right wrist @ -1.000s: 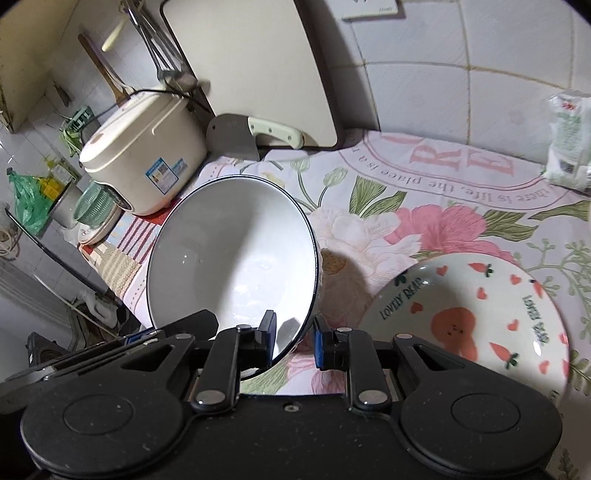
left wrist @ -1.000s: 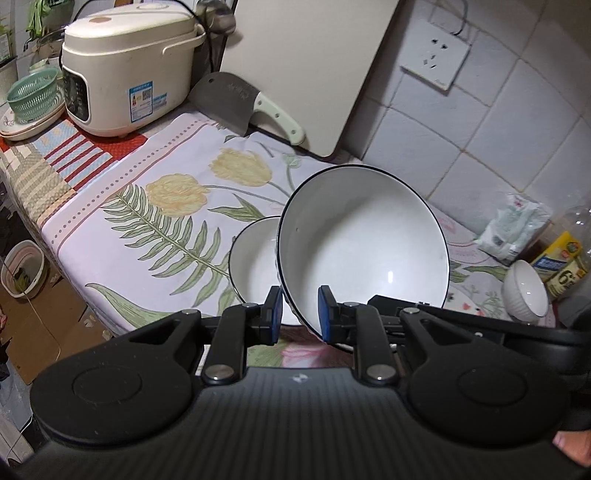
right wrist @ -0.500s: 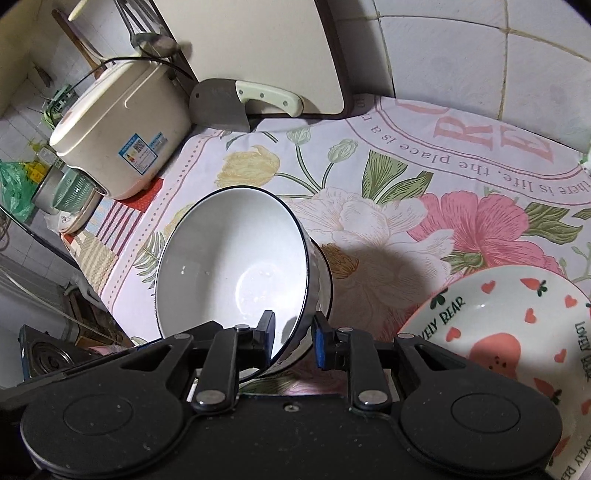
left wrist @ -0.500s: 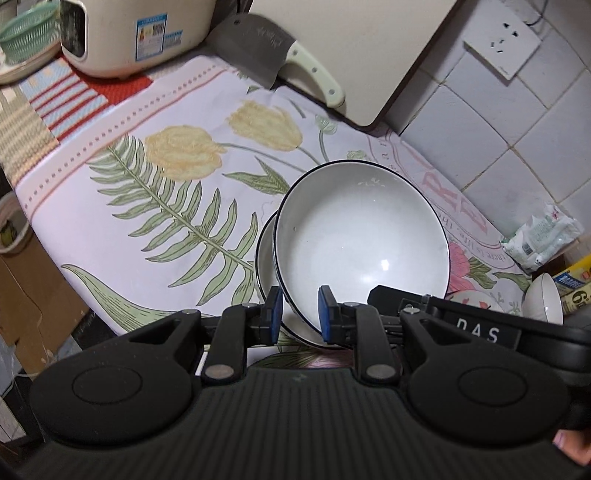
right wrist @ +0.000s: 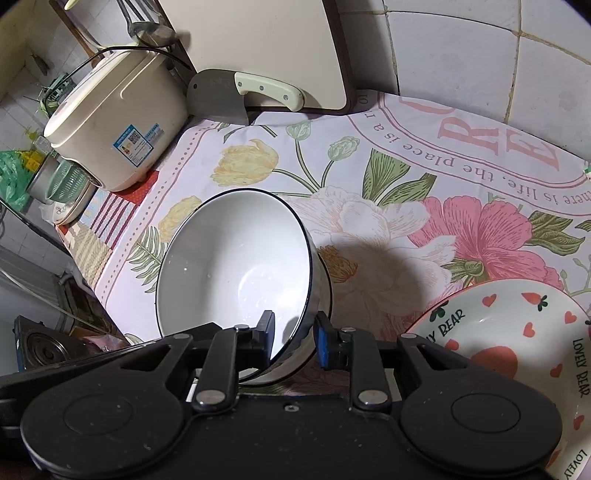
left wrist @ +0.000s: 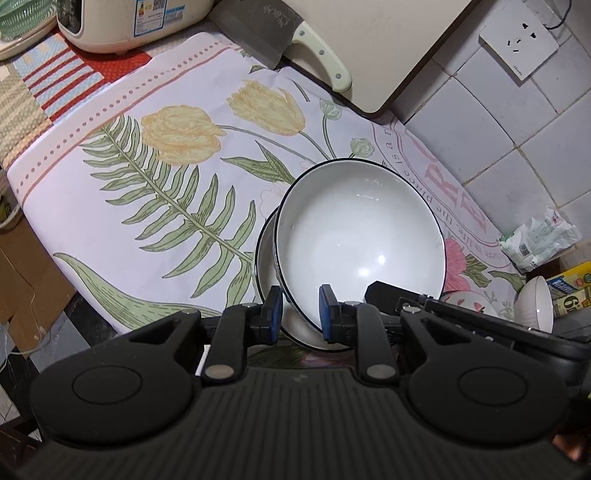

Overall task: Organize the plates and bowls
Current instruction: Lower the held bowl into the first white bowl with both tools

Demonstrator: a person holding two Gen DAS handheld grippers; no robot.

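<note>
A white bowl with a dark rim [left wrist: 354,243] [right wrist: 236,266] rests tilted inside a second white bowl [left wrist: 266,266] [right wrist: 321,291] on the flowered cloth. My left gripper [left wrist: 298,308] straddles the upper bowl's near rim, jaws slightly apart around it. My right gripper [right wrist: 293,338] straddles the same bowl's rim from the other side, its jaws a little wider than the rim. A strawberry-and-bear plate [right wrist: 509,332] lies to the right of the bowls. A small white bowl [left wrist: 535,302] stands at the far right.
A rice cooker [right wrist: 118,122] stands at the back left. A cleaver [left wrist: 288,33] [right wrist: 236,92] leans against a cutting board [right wrist: 266,48] by the tiled wall. A crumpled packet [left wrist: 539,236] and boxes [left wrist: 569,288] sit at the right. The counter edge drops off at left.
Both grippers lowered the dark-rimmed bowl from a raised, steep tilt down into the second bowl. The jaws now look slightly wider around the rim.
</note>
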